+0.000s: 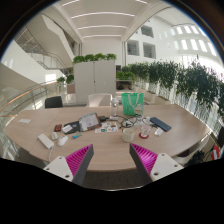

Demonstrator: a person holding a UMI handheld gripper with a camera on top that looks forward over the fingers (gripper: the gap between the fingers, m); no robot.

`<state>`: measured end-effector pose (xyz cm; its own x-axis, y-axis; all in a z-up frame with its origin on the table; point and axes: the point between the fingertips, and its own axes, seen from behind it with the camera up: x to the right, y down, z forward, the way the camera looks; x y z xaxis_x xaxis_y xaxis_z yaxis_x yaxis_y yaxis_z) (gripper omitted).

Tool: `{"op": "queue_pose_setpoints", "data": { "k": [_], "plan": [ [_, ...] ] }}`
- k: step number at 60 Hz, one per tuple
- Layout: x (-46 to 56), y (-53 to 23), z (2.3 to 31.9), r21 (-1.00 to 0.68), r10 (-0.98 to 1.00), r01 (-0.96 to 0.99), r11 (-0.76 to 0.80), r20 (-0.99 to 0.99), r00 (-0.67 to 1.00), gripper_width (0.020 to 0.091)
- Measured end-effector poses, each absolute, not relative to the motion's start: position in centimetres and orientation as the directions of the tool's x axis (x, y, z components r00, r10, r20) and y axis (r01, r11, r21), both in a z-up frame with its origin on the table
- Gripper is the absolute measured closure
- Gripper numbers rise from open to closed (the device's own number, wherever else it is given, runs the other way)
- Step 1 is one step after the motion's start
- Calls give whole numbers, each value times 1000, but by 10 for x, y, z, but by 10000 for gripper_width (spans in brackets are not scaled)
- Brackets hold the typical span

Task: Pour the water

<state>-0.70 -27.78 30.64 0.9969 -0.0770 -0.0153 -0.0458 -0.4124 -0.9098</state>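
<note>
From my remote station: a bright atrium with a row of tall plants (178,78) behind a long oval surface (30,128), cluttered with a green bag (132,102), a laptop (88,121) and smaller items too small to name. My hand-held gripper (112,160) hangs near the surface's edge, fingers spread, pink pads (80,158) pinching nothing. A pale cup-like vessel (127,134) stands just beyond the fingers — possibly the task's thing, though I cannot tell. By my judgement nothing is yet grasped — reaching, lifting and pouring remain.
</note>
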Motion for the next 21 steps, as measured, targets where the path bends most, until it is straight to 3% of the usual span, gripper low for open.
{"op": "queue_pose_setpoints", "data": {
  "k": [21],
  "plan": [
    [76,-265,304,-904,-33,-117,-410,-114,993,268]
  ]
}}
